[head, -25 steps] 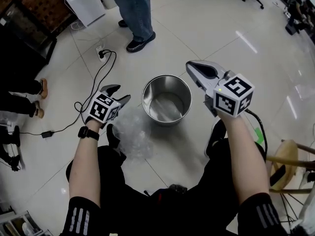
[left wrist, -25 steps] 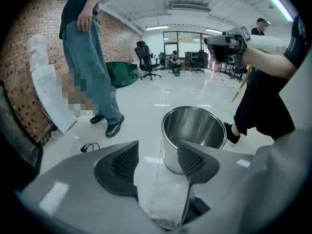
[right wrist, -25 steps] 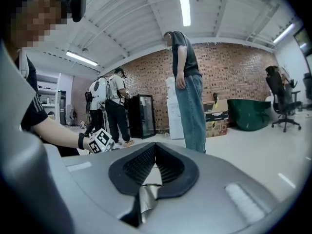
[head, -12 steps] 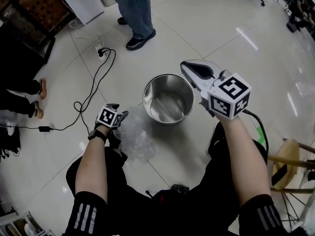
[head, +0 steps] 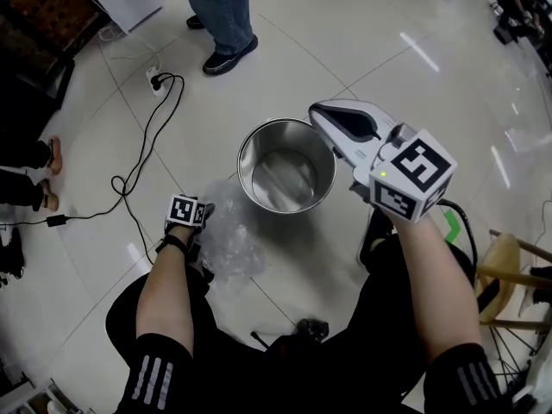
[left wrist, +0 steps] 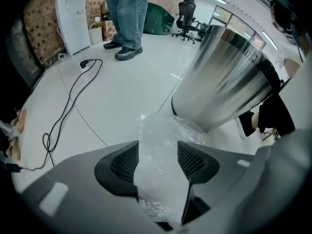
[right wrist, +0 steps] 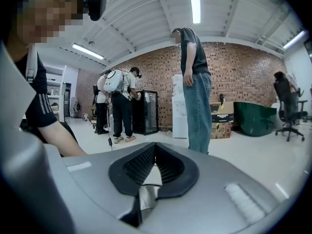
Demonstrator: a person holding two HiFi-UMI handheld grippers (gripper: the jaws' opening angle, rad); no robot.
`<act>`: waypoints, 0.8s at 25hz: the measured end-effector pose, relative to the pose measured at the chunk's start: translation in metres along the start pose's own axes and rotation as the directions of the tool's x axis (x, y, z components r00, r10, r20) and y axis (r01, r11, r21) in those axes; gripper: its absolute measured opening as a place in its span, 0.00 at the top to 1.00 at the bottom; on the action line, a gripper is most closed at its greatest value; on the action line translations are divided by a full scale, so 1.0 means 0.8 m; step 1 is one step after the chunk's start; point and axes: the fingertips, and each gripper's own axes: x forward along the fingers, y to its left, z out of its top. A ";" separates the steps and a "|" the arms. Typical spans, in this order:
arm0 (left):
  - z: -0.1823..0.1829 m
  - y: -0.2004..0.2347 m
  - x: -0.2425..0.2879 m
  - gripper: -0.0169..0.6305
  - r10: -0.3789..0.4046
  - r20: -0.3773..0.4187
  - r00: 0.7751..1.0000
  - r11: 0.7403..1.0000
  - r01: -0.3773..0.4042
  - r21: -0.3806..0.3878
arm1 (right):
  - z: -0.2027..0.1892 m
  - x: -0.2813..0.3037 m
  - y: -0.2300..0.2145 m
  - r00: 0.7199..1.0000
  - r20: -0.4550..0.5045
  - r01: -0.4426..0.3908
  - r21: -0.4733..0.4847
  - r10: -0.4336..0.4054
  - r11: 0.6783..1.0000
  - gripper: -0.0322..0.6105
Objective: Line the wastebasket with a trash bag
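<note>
The round steel wastebasket (head: 285, 166) stands upright on the white tile floor; its side wall (left wrist: 224, 77) also fills the upper right of the left gripper view. A crumpled clear trash bag (head: 228, 238) lies on the floor against its left side. My left gripper (head: 200, 218) is low over the bag and points steeply down. In its own view the left gripper (left wrist: 158, 145) is open, and a fold of the bag (left wrist: 158, 179) rises between the jaws. My right gripper (head: 317, 110) hovers shut and holding nothing above the basket's right rim; the right gripper (right wrist: 155, 149) looks out level.
A person in jeans (head: 220, 15) stands beyond the basket, with a power strip and black cable (head: 155, 80) on the floor to the left. A wooden stool (head: 509, 283) is at the right. Further people (right wrist: 114, 106) and a fridge stand by the brick wall.
My left gripper has dropped from waist height down to the bag on the floor, and its jaws now straddle the bag. The right gripper has stayed over the basket.
</note>
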 end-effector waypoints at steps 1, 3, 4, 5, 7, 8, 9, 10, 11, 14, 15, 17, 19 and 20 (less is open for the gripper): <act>-0.003 -0.001 0.006 0.60 -0.008 -0.006 1.000 1.000 0.008 -0.006 | 0.002 0.000 0.003 1.000 0.002 -0.005 -0.008 0.005 1.000 0.94; -0.009 -0.006 0.017 0.60 -0.027 -0.022 0.999 1.000 0.026 -0.015 | 0.004 0.001 0.008 1.000 0.007 -0.013 -0.019 0.013 1.000 0.94; -0.011 -0.009 0.021 0.62 -0.036 -0.030 0.999 0.999 0.035 -0.017 | 0.006 0.002 0.009 1.000 0.008 -0.016 -0.020 0.017 1.000 0.94; -0.013 -0.011 0.025 0.66 -0.043 -0.035 0.998 0.999 0.043 -0.018 | 0.006 0.003 0.011 1.000 0.007 -0.021 -0.020 0.021 1.000 0.94; -0.013 -0.012 0.030 0.77 -0.038 -0.030 0.999 0.999 0.038 -0.017 | 0.005 0.007 0.014 1.000 0.000 -0.031 -0.021 0.031 0.999 0.94; -0.012 -0.010 0.031 0.85 -0.024 -0.020 1.000 1.000 0.024 -0.016 | 0.003 0.010 0.016 0.999 -0.006 -0.037 -0.021 0.037 0.999 0.94; -0.010 -0.007 0.030 0.92 -0.010 -0.009 1.000 1.000 0.010 -0.016 | 0.001 0.013 0.018 0.999 -0.012 -0.043 -0.023 0.043 0.999 0.94; -0.009 -0.005 0.030 0.97 -0.004 0.000 1.000 1.000 0.004 -0.016 | -0.002 0.015 0.019 0.999 -0.018 -0.049 -0.024 0.048 0.999 0.94; -0.007 -0.005 0.029 0.97 -0.006 0.006 1.000 1.000 0.006 -0.014 | -0.005 0.017 0.020 0.998 -0.024 -0.053 -0.026 0.052 0.998 0.94; 0.005 0.000 0.016 0.97 -0.010 0.043 0.999 1.000 0.011 -0.010 | -0.009 0.023 0.018 0.998 -0.036 -0.054 -0.023 0.053 0.998 0.94; 0.012 0.002 0.009 0.97 -0.008 0.063 0.998 1.000 0.009 -0.011 | -0.010 0.025 0.017 0.998 -0.037 -0.052 -0.020 0.051 0.998 0.94; 0.026 0.004 -0.008 0.97 -0.002 0.102 0.995 1.000 0.003 -0.003 | -0.012 0.025 0.017 0.998 -0.038 -0.048 -0.013 0.048 0.999 0.94; 0.042 0.003 -0.027 0.97 0.004 0.142 0.990 1.000 -0.006 0.016 | -0.012 0.022 0.017 0.998 -0.036 -0.047 -0.010 0.047 0.999 0.94; 0.051 0.002 -0.038 0.97 0.008 0.162 0.987 0.999 -0.014 0.034 | -0.012 0.021 0.018 0.998 -0.033 -0.047 -0.009 0.046 0.999 0.94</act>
